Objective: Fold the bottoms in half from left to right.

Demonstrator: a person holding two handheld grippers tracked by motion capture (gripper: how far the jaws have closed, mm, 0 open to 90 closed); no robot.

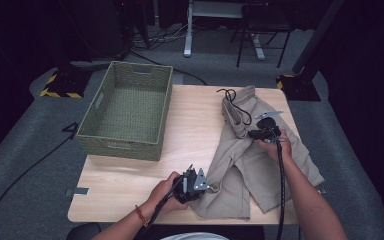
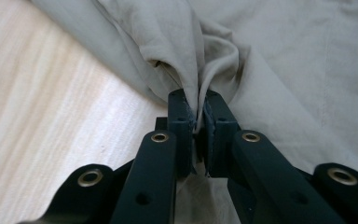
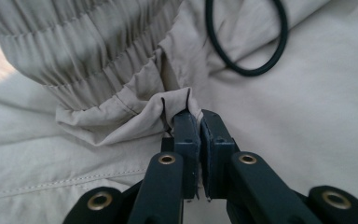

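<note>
A pair of beige shorts (image 1: 260, 155) lies crumpled on the right half of the wooden table (image 1: 190, 130), its elastic waistband and dark drawstring (image 1: 235, 100) toward the far edge. At the near left corner of the cloth sits my left gripper (image 1: 207, 187), shut on a pinched fold of the shorts (image 2: 200, 70); the left gripper view shows its jaws (image 2: 198, 105) clamping the fabric. My right gripper (image 1: 260, 132) rests on the upper middle of the shorts, below the waistband. It is shut on a small fold of the shorts (image 3: 168, 109), with the drawstring loop (image 3: 247, 42) just beyond.
A green woven basket (image 1: 130, 107) stands empty on the table's left half, one corner over the edge. Bare wood lies between it and the shorts. Beyond the table are dark floor, cables, stand bases and a chair.
</note>
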